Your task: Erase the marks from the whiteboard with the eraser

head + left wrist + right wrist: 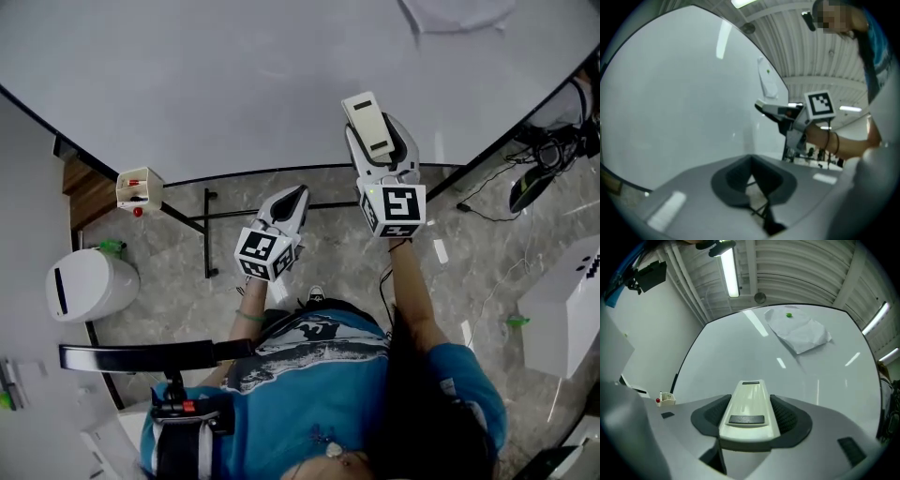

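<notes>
Wipe step in hand. Cream plastic block eraser point(749, 394) is clamped in the right gripper point(750, 416), held up at the large white whiteboard point(187, 84). Left gripper point(752, 174) is closed on nothing. No marks are seen from here. One must be located first, then the eraser pressed flat.

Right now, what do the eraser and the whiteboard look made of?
Eraser: cream hard plastic by the look, smooth with a soft sheen; its wiping face isn't visible. Whiteboard: glossy white coated panel, mirroring the ceiling light as streaks; core can't be told.
</notes>
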A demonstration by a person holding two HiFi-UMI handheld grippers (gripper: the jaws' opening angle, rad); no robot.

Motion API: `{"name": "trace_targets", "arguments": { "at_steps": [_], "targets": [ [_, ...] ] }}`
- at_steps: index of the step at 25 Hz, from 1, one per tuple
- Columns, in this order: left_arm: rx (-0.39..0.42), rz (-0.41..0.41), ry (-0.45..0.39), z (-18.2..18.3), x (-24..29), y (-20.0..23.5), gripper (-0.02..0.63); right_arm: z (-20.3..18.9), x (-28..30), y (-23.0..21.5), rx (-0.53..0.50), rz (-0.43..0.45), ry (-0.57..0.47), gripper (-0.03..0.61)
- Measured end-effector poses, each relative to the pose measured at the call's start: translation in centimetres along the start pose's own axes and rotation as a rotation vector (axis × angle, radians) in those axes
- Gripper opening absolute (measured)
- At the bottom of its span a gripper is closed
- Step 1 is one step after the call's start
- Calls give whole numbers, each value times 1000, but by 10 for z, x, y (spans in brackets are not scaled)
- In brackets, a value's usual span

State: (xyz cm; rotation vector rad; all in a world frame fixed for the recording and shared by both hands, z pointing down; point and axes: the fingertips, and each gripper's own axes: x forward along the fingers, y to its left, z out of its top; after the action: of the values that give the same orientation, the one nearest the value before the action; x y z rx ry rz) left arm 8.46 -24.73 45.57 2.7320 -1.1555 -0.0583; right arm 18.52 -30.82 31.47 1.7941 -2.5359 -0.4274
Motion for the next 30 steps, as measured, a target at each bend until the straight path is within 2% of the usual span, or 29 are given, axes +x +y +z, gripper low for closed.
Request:
{"name": "trace_targets", "arguments": {
  "at_steps": [8, 13, 16, 25, 30],
  "targets": [
    [6, 98, -4, -1, -3, 25, 4, 32, 58, 70, -340, 150, -144, 262],
    [8, 124, 1, 5, -14, 48, 4, 30, 83, 120, -452, 232, -173, 262],
    [19, 120, 8, 10, -20, 61, 4, 22, 98, 140, -515, 243, -162, 263],
    [24, 92, 29, 17, -33, 90, 3, 10, 115, 143, -557, 190, -104, 262],
    [36, 53, 46, 13, -33, 79, 5, 26, 105, 110, -533, 109, -119, 262]
  ]
}}
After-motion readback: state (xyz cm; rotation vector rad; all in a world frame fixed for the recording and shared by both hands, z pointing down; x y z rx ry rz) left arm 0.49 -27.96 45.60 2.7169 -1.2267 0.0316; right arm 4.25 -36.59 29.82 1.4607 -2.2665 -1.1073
